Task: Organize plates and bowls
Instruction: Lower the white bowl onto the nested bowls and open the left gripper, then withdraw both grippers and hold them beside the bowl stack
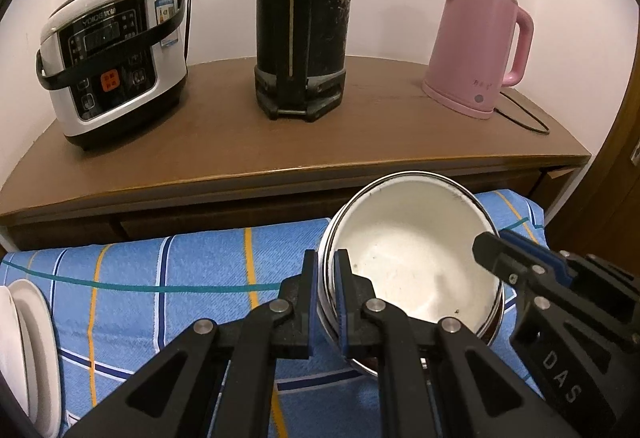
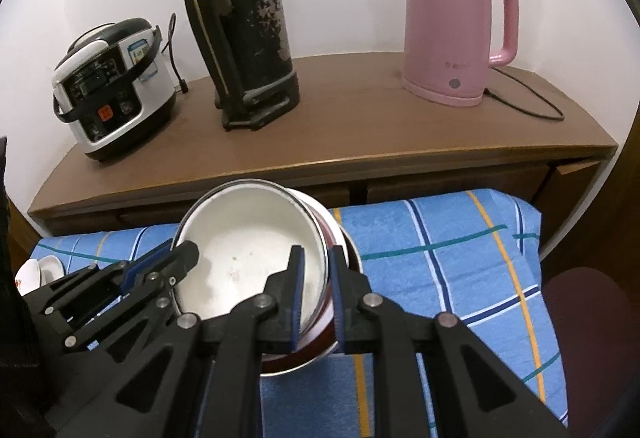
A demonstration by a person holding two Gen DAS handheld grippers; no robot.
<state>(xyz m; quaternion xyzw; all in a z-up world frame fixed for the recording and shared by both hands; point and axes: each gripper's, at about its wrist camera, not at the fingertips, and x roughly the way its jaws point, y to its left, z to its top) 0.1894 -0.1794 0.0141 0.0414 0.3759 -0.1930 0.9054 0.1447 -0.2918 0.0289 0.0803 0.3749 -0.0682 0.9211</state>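
A white enamel bowl (image 1: 416,258) (image 2: 248,250) with a metal rim is nested in a dark red bowl (image 2: 320,334), itself inside a pale outer bowl (image 2: 296,368), on a blue plaid cloth (image 1: 180,270) (image 2: 440,250). My left gripper (image 1: 325,258) is shut on the white bowl's left rim, one finger inside and one outside; in the right wrist view this left gripper (image 2: 176,252) reaches in from the left. My right gripper (image 2: 317,252) (image 1: 498,240) is shut on the opposite rim in the same way. White plates (image 1: 24,350) stand at the cloth's left end.
Behind the cloth a brown cabinet top (image 1: 320,141) carries a rice cooker (image 1: 112,57), a tall black thermos (image 1: 304,17) and a pink kettle (image 1: 476,45) with a trailing cord (image 1: 528,117). Small white dishes (image 2: 40,270) lie far left; a dark red seat (image 2: 584,306) is at right.
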